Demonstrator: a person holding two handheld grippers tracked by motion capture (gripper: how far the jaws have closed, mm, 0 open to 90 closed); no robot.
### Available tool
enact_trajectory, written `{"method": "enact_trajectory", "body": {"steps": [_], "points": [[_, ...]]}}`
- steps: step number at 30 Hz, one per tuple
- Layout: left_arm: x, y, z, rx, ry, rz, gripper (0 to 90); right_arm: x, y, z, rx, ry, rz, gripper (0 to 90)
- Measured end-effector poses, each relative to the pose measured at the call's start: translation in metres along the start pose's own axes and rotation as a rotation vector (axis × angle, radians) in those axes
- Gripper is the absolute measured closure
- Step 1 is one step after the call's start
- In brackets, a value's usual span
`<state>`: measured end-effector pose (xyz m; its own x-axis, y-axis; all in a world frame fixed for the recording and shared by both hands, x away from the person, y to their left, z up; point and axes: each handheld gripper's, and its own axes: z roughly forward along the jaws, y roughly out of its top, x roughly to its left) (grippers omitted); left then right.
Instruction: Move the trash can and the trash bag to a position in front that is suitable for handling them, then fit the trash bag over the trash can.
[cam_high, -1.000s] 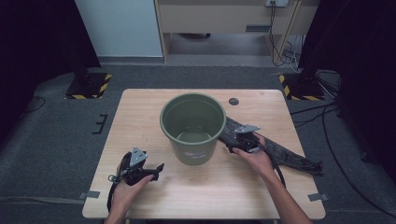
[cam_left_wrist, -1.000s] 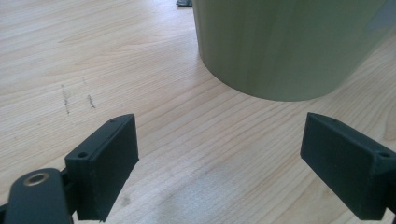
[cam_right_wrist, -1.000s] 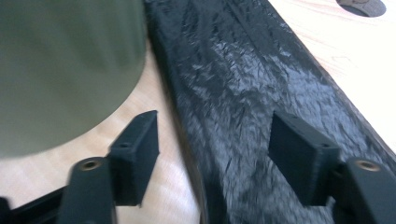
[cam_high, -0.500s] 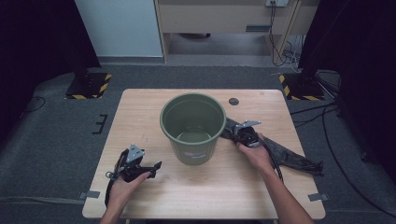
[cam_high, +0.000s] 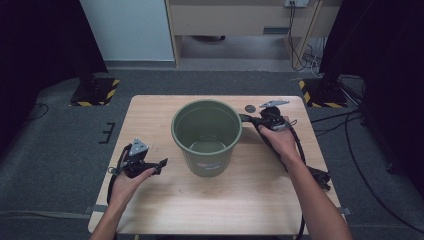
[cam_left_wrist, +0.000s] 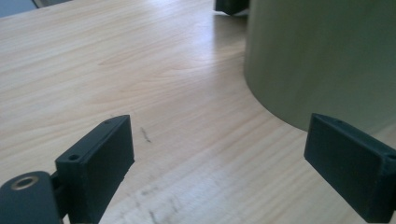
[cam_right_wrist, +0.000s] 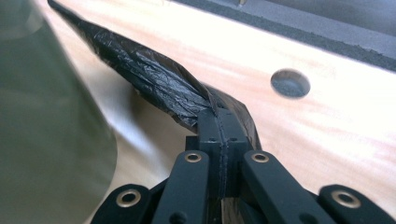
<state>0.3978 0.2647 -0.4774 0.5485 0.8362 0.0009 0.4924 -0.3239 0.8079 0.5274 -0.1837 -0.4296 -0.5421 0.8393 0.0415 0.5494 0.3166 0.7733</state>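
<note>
A green bucket (cam_high: 207, 150) stands upright in the middle of the wooden table (cam_high: 150, 115). My right gripper (cam_high: 246, 118) hovers just right of its rim, raised off the table and shut on a crumpled black plastic bag (cam_right_wrist: 159, 79). In the right gripper view the jaws (cam_right_wrist: 219, 128) meet on the bag's edge, and the bag stretches away beside the bucket wall (cam_right_wrist: 42, 116). My left gripper (cam_high: 161, 164) sits low on the table, left of the bucket, and is open. Nothing lies between its pads (cam_left_wrist: 100, 161), and the bucket wall (cam_left_wrist: 317, 56) is ahead on the right.
A small dark round disc (cam_high: 249, 108) (cam_right_wrist: 290, 83) sits on the table behind the right gripper. A black strip (cam_high: 320, 177), bag or cable, lies by my right forearm near the table's right edge. Grey carpet surrounds the table, with stands and cables at the right.
My right gripper has risen and moved away from me along the bucket's right side, with the black bag in it. My left gripper has shifted slightly left, away from the bucket.
</note>
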Motion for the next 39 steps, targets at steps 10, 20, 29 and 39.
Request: {"method": "enact_trajectory", "body": {"steps": [10, 20, 29, 39], "points": [[0.016, 0.024, -0.003, -0.011, -0.028, -0.035, 3.4, 0.002, 0.038, -0.004, -0.017, 0.007, -0.019, 90.0], [0.030, 0.059, -0.013, -0.071, -0.031, -0.052, 4.2, 0.003, 0.068, -0.005, -0.012, 0.030, -0.017, 90.0], [0.029, 0.111, -0.025, -0.047, -0.053, 0.030, 7.7, 0.013, 0.098, -0.021, -0.085, 0.055, -0.004, 90.0], [0.006, 0.180, -0.029, -0.128, -0.059, 0.090, 4.3, 0.026, 0.117, -0.040, -0.139, 0.070, -0.035, 90.0]]}}
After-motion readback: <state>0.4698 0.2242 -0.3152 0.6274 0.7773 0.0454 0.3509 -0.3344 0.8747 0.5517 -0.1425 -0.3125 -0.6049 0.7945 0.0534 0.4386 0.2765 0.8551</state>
